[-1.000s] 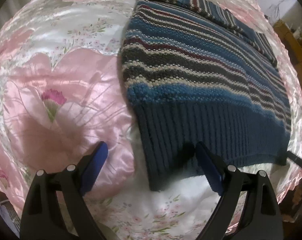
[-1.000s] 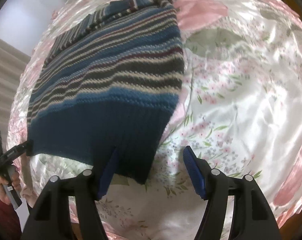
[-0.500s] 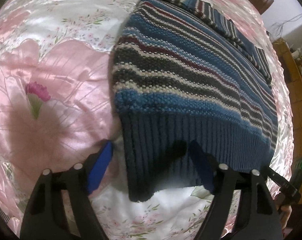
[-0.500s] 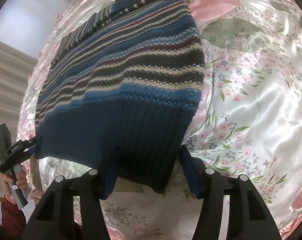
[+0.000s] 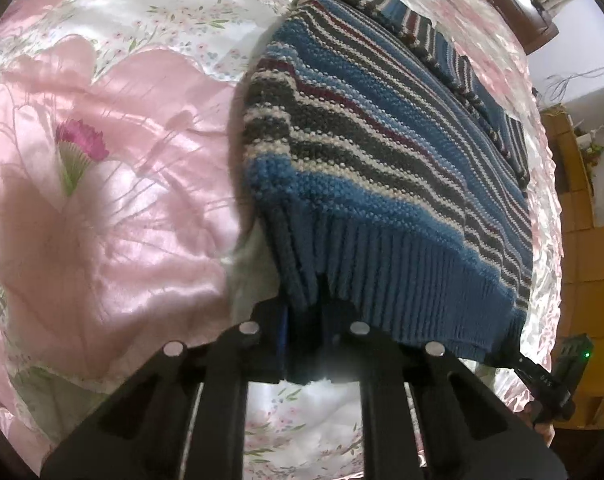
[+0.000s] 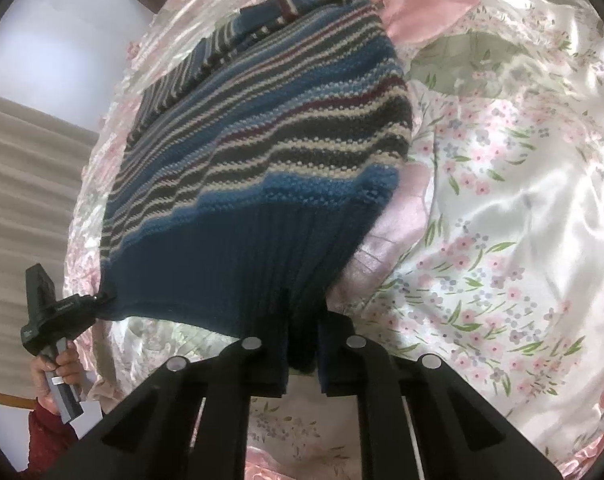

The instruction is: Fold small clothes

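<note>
**Operator:** Sweater (image 5: pixel 382 152) is lying on the bed (image 5: pixel 114 208), spread over the pink floral satin cover, and I am holding its ribbed hem (image 5: pixel 402 280) at both near corners. My left gripper (image 5: pixel 304 320) is clamped narrow on the near-left corner, and my right gripper (image 6: pixel 302 332) is pinching the near-right corner the same way.

**Observer:** Which way is it pointing?

**Operator:** Its long axis is running from near to far. The hem is facing me and the striped collar end (image 6: pixel 302 4) is sitting at the far side, with the stripes crossing left to right.

**Observer:** What is worrying you from here?

**Operator:** Mostly the grip. Each gripper is biting only a little of the thick knit, so I am judging that a quick lift could let one corner slide out and drop. The cover is glossy too, so the whole garment may be dragging toward me instead of folding over itself.

**Observer:** Anything else?

**Operator:** If I am raising one corner higher or faster than the other, the fold line will be coming out slanted. The hem is also sagging between my two holds, so it could be bunching in the middle as I carry it toward the far end.
</note>
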Tool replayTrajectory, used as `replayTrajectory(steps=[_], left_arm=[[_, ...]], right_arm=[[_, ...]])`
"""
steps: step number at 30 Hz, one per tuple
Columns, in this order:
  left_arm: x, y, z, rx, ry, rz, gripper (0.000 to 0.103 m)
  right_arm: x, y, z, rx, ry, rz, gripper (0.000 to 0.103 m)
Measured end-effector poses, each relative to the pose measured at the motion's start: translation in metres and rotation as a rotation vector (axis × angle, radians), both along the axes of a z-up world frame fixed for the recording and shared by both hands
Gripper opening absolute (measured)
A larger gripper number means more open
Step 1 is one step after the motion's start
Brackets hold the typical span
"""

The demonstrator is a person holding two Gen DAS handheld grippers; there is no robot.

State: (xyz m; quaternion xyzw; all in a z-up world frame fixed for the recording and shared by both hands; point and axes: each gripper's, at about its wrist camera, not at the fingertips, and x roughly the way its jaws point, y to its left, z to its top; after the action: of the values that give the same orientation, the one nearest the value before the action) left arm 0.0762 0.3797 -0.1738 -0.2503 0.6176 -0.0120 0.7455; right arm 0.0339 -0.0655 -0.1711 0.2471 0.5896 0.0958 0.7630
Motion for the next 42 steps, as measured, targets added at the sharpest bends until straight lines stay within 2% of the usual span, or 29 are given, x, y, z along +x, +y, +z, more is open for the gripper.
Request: replayTrajectory(steps=[8, 15, 22, 36, 42], left_arm=[[-0.001, -0.014, 0.028, 0.092, -0.081, -0.063, 0.009], [0.012, -0.013, 0.062, 0.066, -0.158, -0.068, 0.009], [0.03, -0.014, 0.084, 0.055, -0.206, -0.052, 0.009], [0.075, -0.01, 0.107, 0.014, -0.277, -0.018, 0.009], [0.116, -0.009, 0.118, -0.003, -0.315, 0.001, 0.009]], right_arm=[[-0.001, 0.005, 0.027, -0.046, -0.061, 0.045, 0.01], [0.009, 0.0, 0.051, -0.024, -0.117, 0.066, 0.009], [0.027, -0.011, 0.073, 0.021, -0.162, 0.045, 0.009], [0.072, -0.015, 0.108, 0.022, -0.225, 0.042, 0.009], [0.108, -0.015, 0.121, 0.018, -0.248, 0.045, 0.009]])
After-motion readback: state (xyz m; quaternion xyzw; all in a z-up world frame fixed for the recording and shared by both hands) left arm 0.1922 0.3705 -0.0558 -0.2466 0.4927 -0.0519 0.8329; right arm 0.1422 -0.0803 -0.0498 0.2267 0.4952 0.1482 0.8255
